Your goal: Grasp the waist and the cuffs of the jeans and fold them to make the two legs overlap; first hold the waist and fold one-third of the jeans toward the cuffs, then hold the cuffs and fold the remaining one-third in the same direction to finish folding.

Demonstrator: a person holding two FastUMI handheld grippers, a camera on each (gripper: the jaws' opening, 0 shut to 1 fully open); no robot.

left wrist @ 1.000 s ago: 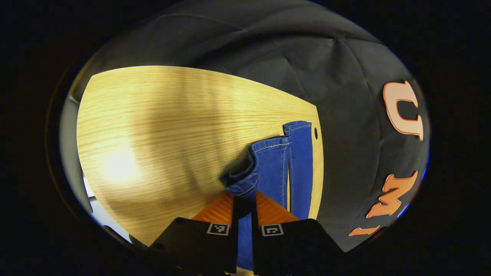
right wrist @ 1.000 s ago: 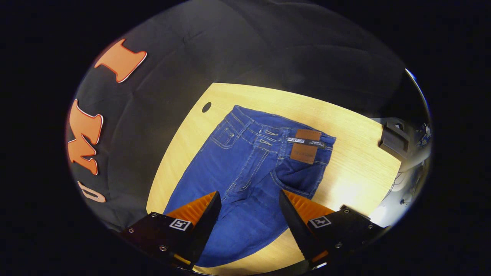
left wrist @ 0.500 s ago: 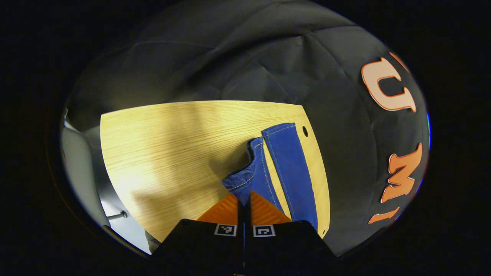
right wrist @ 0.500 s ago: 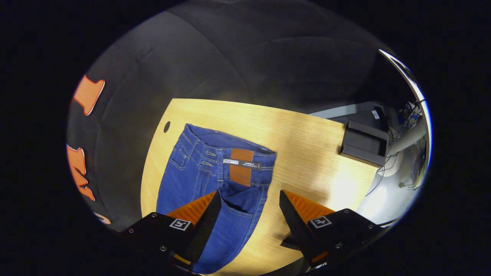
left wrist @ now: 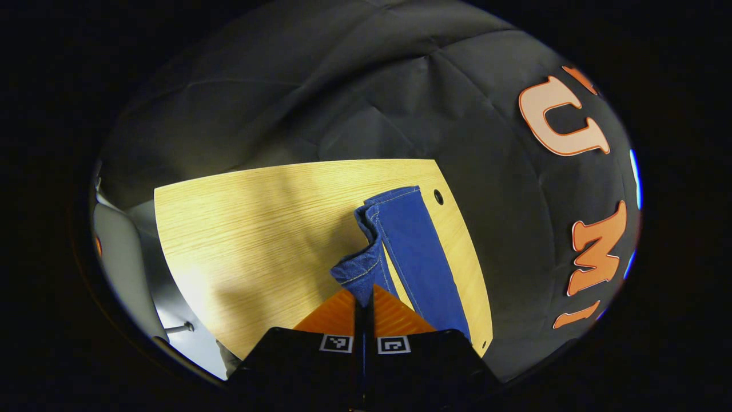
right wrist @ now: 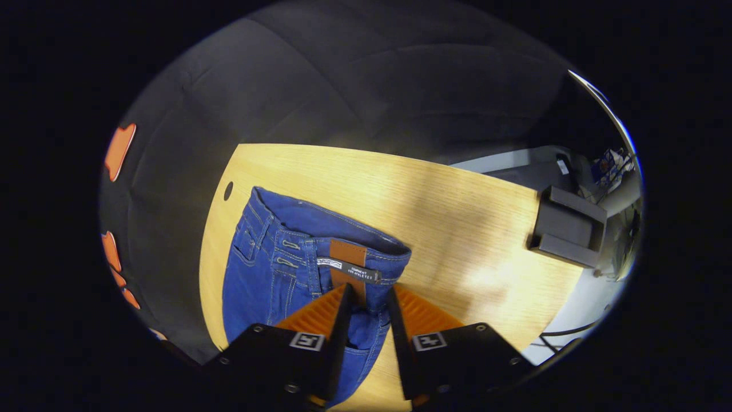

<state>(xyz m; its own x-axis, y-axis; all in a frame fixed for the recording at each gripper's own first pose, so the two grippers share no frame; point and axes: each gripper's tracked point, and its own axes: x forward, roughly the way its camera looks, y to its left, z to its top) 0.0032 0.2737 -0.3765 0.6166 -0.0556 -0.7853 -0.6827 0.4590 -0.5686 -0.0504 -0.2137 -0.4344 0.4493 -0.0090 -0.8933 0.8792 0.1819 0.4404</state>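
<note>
Left gripper (left wrist: 365, 294) closed, both fingers pinching the raised hem of one cuff (left wrist: 359, 269) of the jeans (left wrist: 414, 252); that leg lifted and curled just ahead of the tips, the other leg lying flat ahead and to the right on the table (left wrist: 257, 229), its far end near a small round hole (left wrist: 438, 197) at the table's corner. Table surface of pale wood grain, lit unevenly, with a bright patch to the left of the left gripper and a shadow band between. Booth wall (left wrist: 343, 86) of black cloth behind and to the right of the table; a strip of grey floor (left wrist: 120, 257) past the table's left edge. Right gripper (right wrist: 366, 294) part closed, fingers set to either side of the waist (right wrist: 343, 257) of the jeans (right wrist: 269, 269) at the brown patch (right wrist: 346, 252); firm contact on both sides cannot be told. Waistband directly ahead of the tips, denim extending left and downward. Bare wood to the right of the right gripper, a dark box-like object (right wrist: 569, 226) beyond the table's right edge, cables and clutter near it indistinct.
</note>
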